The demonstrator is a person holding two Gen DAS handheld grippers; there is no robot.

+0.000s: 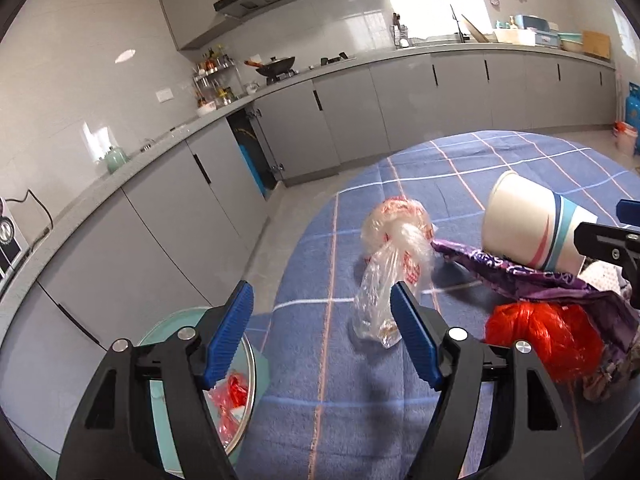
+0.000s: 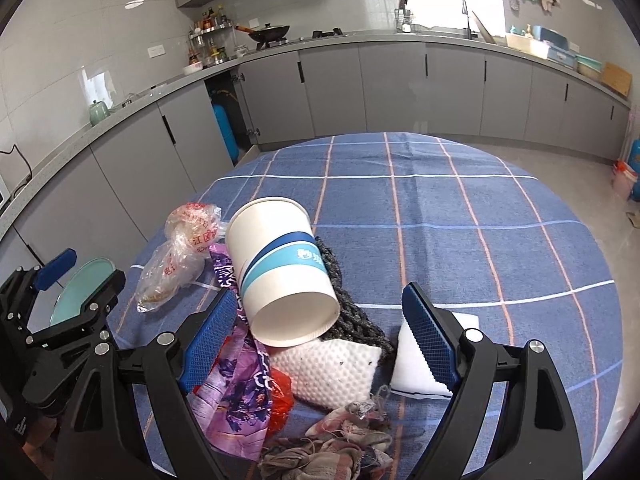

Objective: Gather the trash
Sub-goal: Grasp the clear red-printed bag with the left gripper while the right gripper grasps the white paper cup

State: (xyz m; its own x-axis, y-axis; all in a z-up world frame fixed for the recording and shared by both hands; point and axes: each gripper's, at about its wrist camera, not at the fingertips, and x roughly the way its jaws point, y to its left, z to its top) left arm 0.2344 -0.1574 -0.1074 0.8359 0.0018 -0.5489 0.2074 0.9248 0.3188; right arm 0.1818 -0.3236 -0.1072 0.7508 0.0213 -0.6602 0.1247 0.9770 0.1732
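A white paper cup point(image 2: 280, 264) with blue bands lies tipped on a heap of trash on the blue checked tablecloth point(image 2: 480, 220). My right gripper point(image 2: 320, 296) is open, with the cup's base between its fingers and neither pad pressing it. Beneath the cup are a purple wrapper point(image 2: 236, 392), a red plastic bag point(image 1: 548, 336) and a white foam pad point(image 2: 332, 372). A clear printed plastic bag point(image 1: 388, 248) lies to the left. My left gripper point(image 1: 322, 292) is open and empty, just short of that bag, above the table's edge.
A teal bin point(image 1: 256, 364) stands on the floor beside the table's left edge, with red plastic point(image 1: 232, 396) inside. A dark knitted cloth point(image 2: 352, 312), a white block point(image 2: 464, 320) and frayed rags point(image 2: 340, 448) also lie in the heap. Grey kitchen cabinets point(image 1: 400, 112) run behind.
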